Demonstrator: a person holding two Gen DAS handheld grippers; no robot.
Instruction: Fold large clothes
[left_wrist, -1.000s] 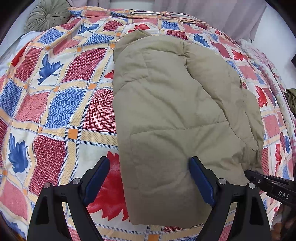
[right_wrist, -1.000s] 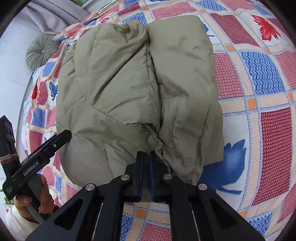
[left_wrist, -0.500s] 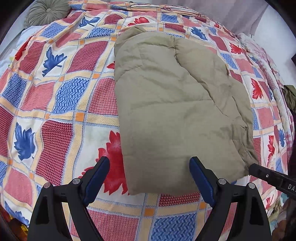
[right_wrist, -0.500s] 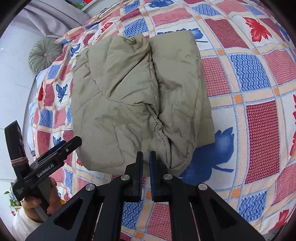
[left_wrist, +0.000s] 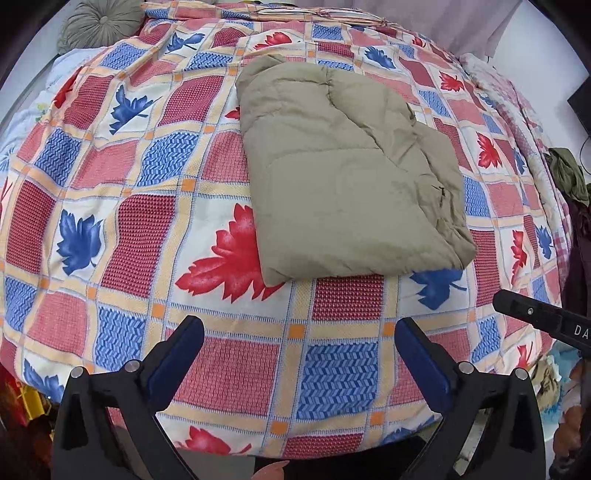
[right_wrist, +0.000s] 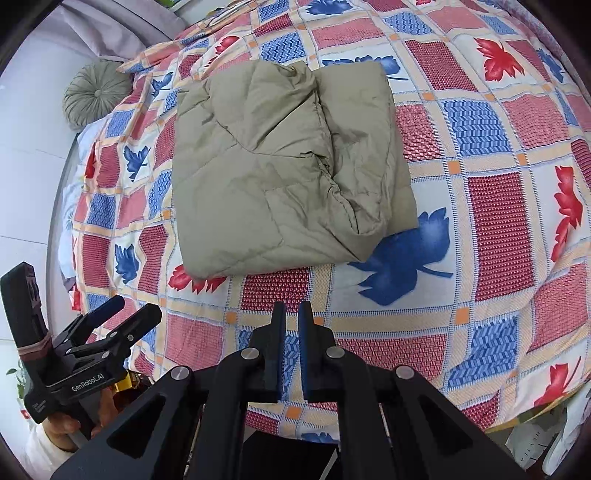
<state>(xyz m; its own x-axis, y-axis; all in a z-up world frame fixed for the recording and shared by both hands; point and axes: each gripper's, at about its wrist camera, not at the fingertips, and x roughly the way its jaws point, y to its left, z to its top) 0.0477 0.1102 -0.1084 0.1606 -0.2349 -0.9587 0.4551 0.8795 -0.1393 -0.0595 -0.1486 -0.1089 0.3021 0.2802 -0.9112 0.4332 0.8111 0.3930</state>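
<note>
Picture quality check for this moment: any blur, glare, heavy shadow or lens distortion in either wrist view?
Left wrist view: strong fisheye bulge bends the patterned bedspread, dark vignette at the corners; the folded khaki jacket is sharp, light is soft and even, no glare. Right wrist view: the same barrel distortion, the jacket crisp with mild shadow in its creases; the round cushion near the rim looks squeezed.

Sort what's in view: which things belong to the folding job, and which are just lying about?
Job:
- folded khaki padded jacket
- patchwork leaf-print bedspread under it

Lying about:
- round grey-green pleated cushion
- crumpled olive-green cloth at the bed's edge
</note>
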